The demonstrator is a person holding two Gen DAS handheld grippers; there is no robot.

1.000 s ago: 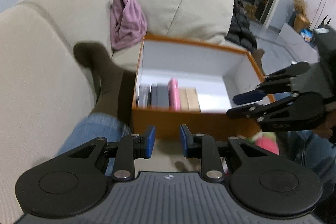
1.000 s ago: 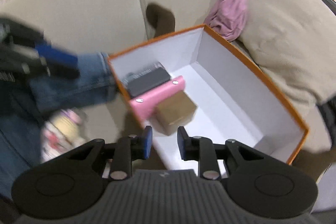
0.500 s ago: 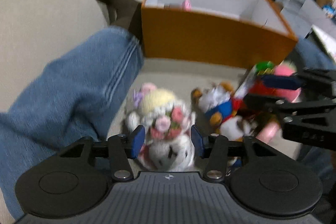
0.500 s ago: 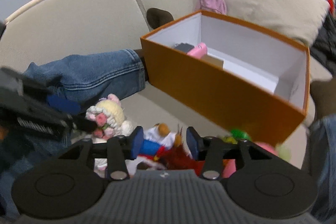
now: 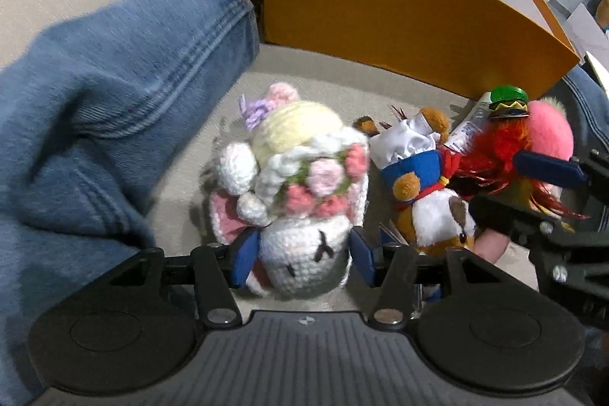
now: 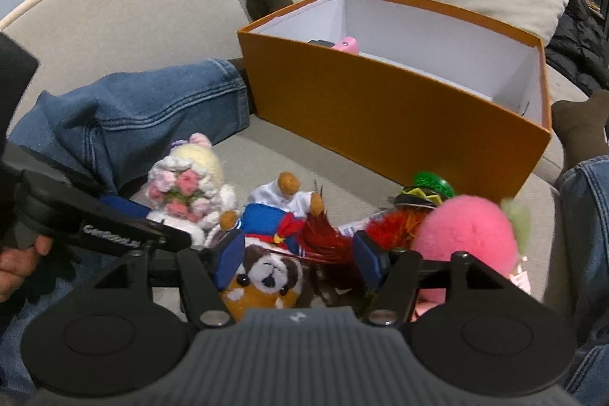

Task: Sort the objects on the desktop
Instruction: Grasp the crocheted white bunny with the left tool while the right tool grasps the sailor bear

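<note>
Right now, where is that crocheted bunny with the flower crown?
The crocheted bunny lies on the sofa cushion in front of the orange box, between the denim leg and the sailor-suited plush, its head between the left gripper's open jaws.

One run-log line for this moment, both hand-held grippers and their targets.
left hand-held gripper: just opening, astride crocheted bunny, no grip | right hand-held gripper: just opening, over hamster plush | orange box: toys outside
</note>
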